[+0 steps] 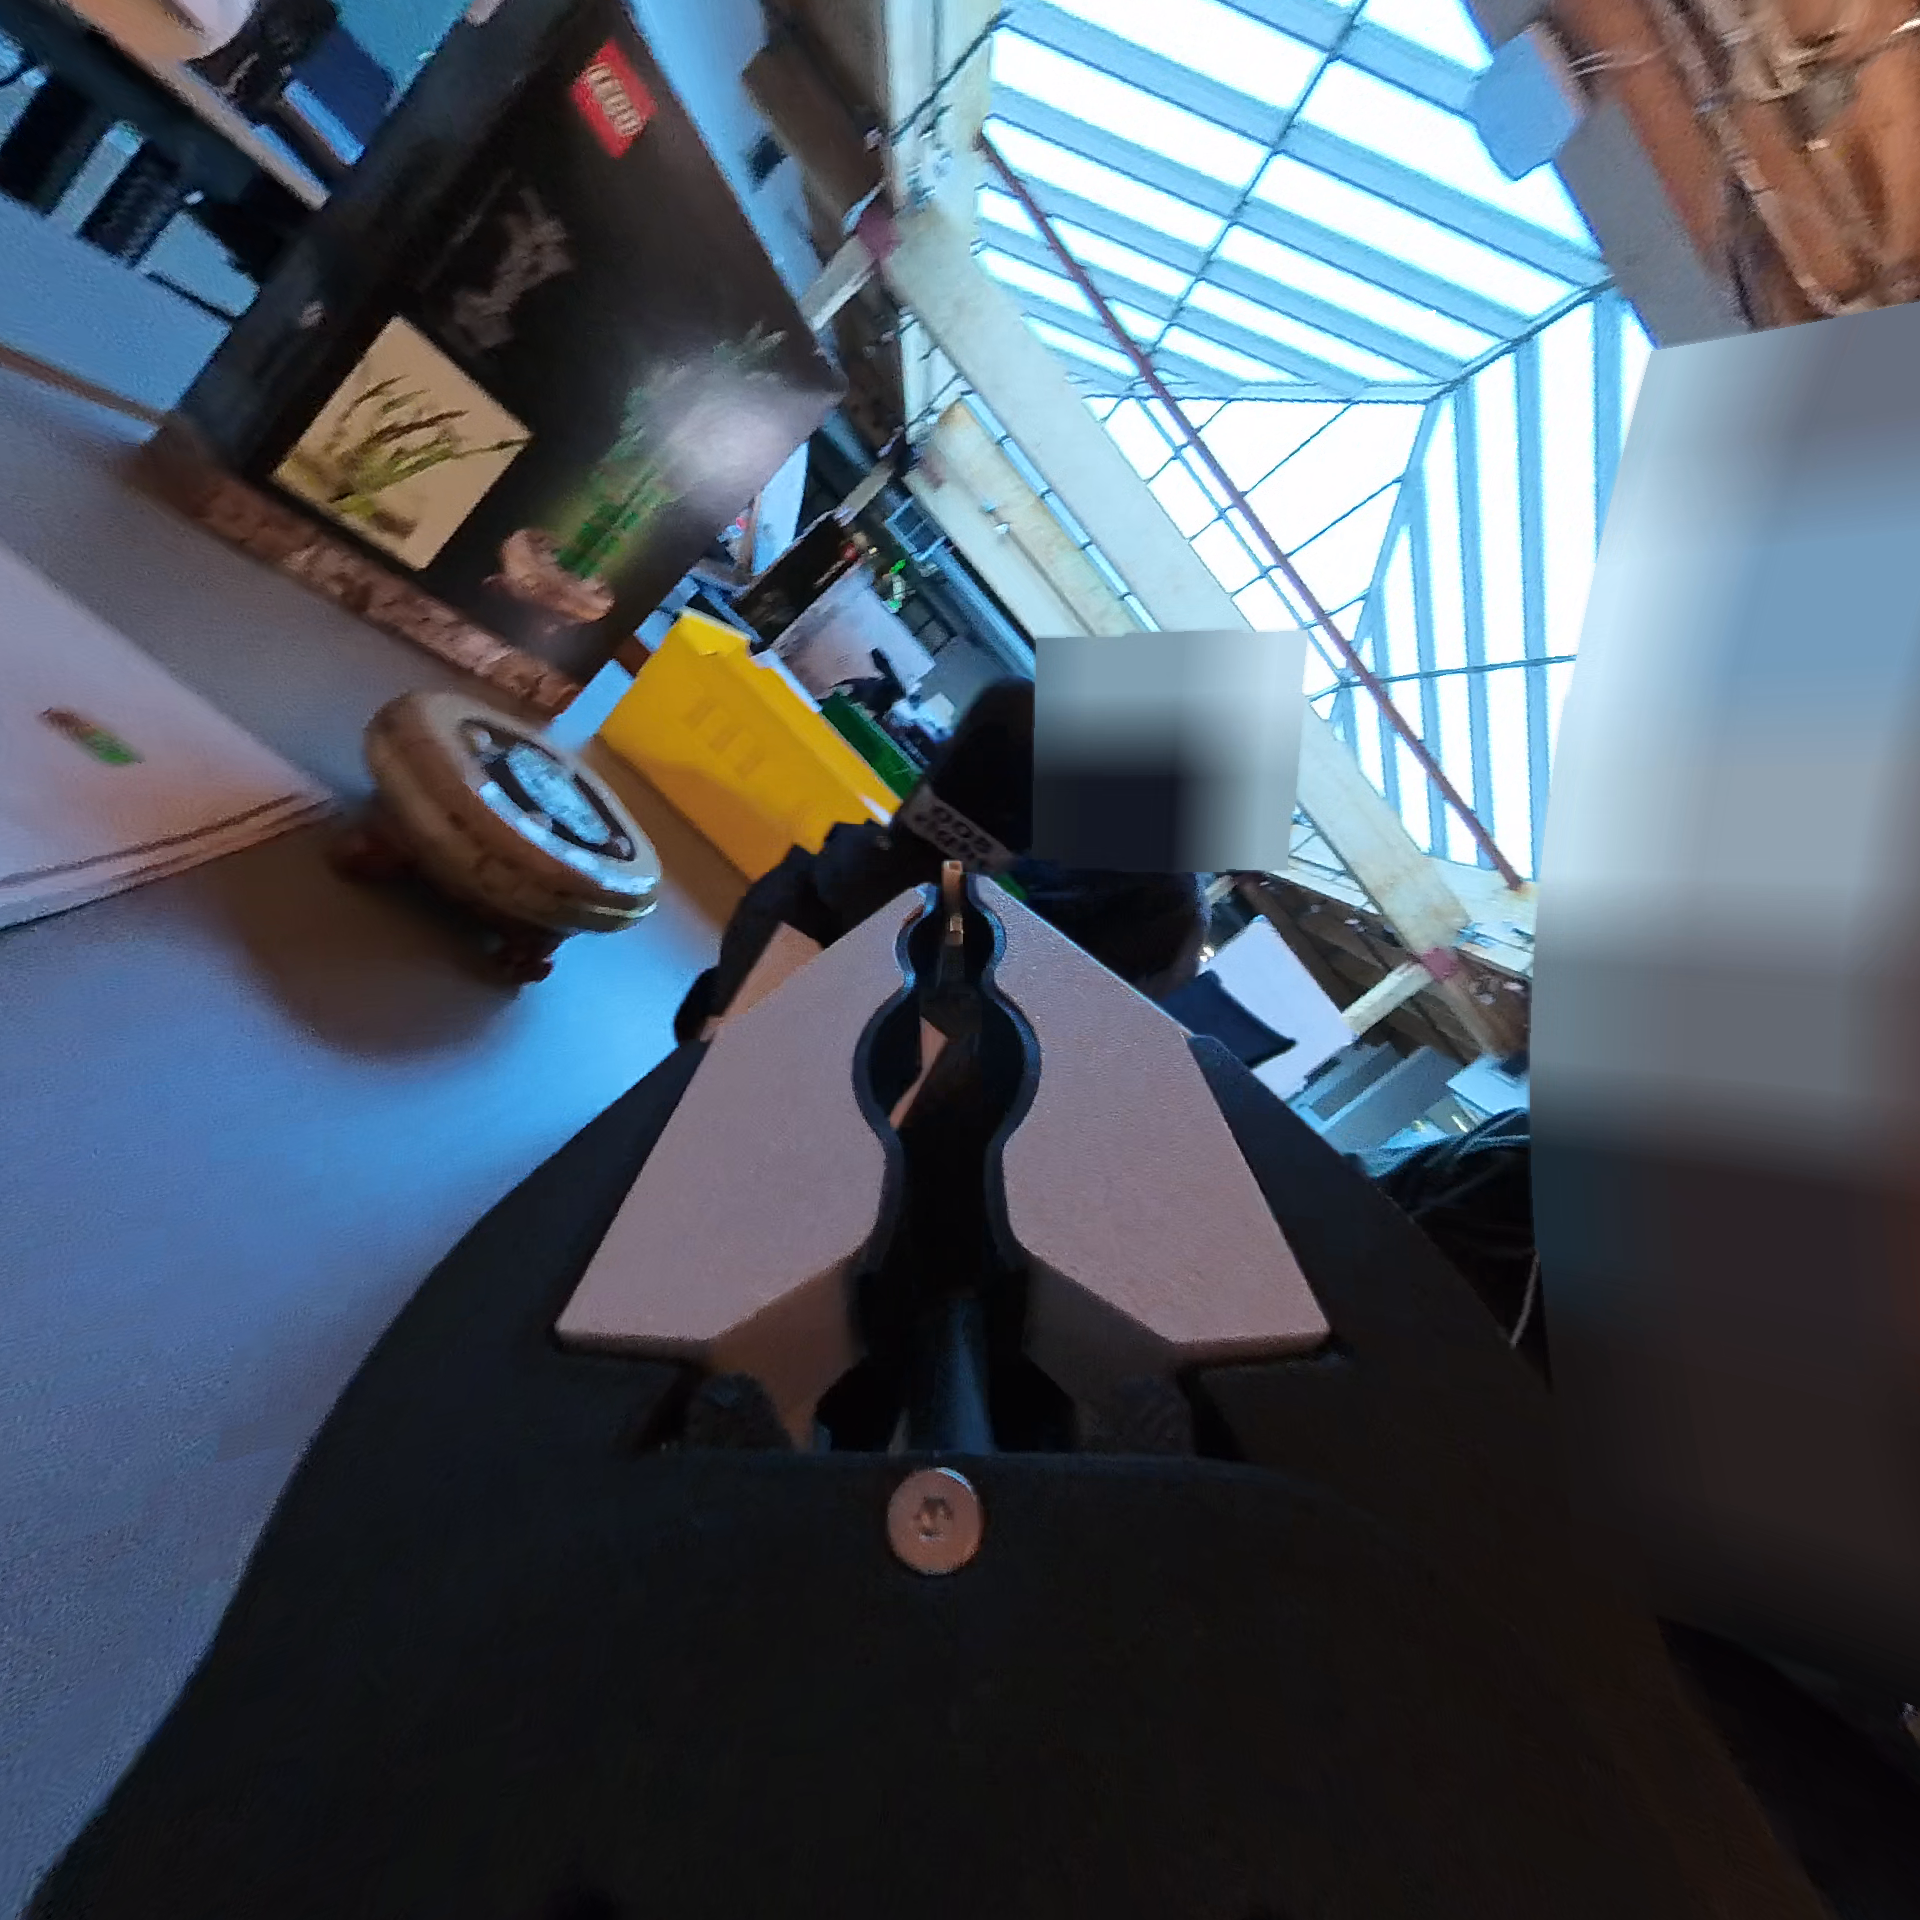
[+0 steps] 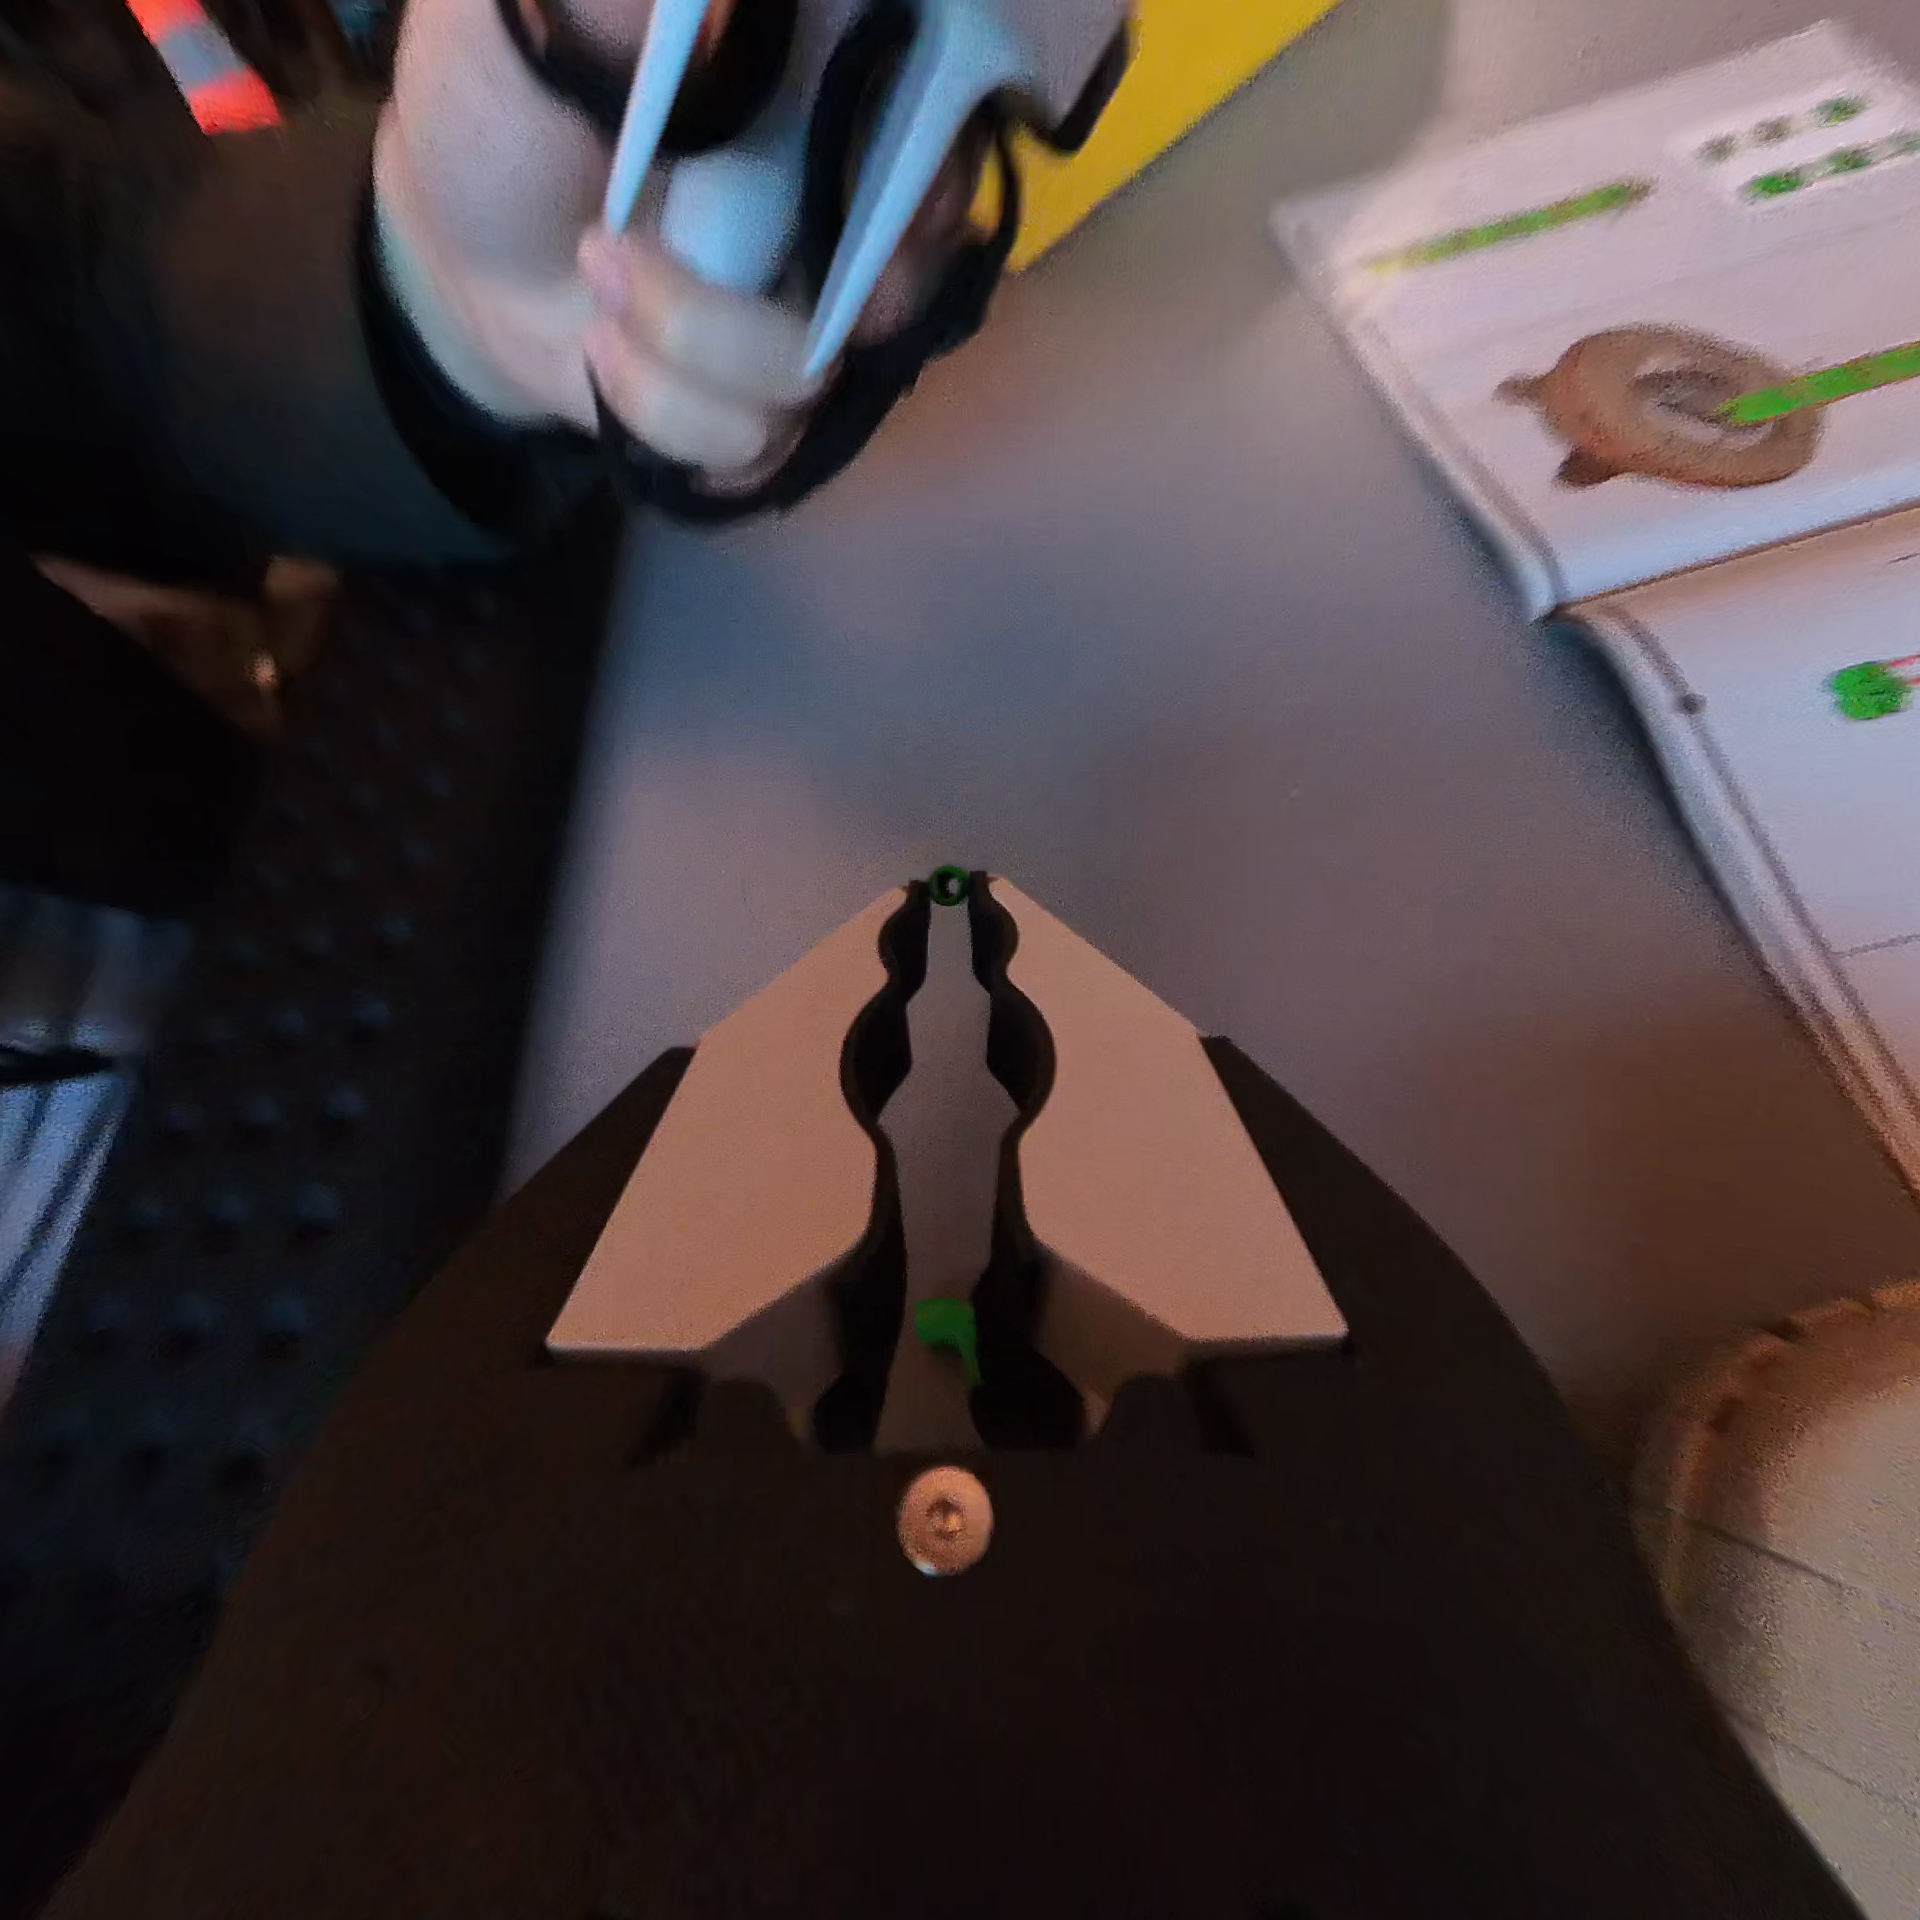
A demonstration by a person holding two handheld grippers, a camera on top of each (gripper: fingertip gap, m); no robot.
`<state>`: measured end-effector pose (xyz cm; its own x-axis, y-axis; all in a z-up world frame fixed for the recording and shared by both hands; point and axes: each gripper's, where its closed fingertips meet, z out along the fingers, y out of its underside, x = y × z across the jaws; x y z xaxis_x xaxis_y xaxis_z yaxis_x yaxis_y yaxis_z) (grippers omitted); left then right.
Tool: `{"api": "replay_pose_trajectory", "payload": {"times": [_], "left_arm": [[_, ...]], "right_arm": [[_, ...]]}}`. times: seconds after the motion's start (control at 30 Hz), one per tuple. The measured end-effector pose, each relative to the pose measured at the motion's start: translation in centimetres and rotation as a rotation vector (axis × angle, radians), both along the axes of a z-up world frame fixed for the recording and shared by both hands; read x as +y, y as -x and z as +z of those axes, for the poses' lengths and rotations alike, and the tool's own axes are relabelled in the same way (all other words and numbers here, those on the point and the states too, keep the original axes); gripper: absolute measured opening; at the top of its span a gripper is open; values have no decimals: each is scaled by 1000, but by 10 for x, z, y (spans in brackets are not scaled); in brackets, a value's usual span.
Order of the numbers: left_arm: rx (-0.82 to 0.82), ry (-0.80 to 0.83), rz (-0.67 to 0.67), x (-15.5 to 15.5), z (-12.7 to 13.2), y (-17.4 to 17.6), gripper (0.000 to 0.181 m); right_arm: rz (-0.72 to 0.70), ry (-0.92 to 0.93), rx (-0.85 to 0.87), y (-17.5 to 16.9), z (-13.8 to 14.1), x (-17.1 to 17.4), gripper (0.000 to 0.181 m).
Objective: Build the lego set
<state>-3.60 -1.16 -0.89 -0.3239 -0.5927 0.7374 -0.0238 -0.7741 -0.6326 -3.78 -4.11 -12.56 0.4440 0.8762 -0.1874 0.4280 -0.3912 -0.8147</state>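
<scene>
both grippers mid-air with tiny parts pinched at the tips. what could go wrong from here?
1. The right gripper holds a small green ring piece only at the very tips of its jaws; a slight twist could pop it out onto the grey table.
2. The left gripper pinches a thin tan piece just as marginally, so mating the two could knock either loose.
3. Both views are motion-blurred; aligning such small parts looks error-prone.
</scene>
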Motion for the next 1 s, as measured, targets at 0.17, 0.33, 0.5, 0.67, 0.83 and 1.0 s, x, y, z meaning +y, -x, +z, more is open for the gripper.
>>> {"api": "replay_pose_trajectory", "payload": {"times": [0.17,0.33,0.5,0.67,0.83,1.0], "left_arm": [[64,81,-17,5,-14,-2,1],[142,138,-83,-3,-31,-8,1],[183,132,-173,-21,-38,-14,1],[146,121,-206,-27,-31,-13,3],[24,105,-191,-26,-6,-10,26],[28,102,-152,-18,-7,-7,22]], "right_arm": [[40,-1,-116,1,-18,-5,10],[-50,-366,32,0,49,12,28],[-113,-604,7,-5,76,17,27],[-86,-651,-26,-1,75,12,14],[-98,-652,128,-4,98,7,13],[-105,-641,184,-5,104,6,13]]}}
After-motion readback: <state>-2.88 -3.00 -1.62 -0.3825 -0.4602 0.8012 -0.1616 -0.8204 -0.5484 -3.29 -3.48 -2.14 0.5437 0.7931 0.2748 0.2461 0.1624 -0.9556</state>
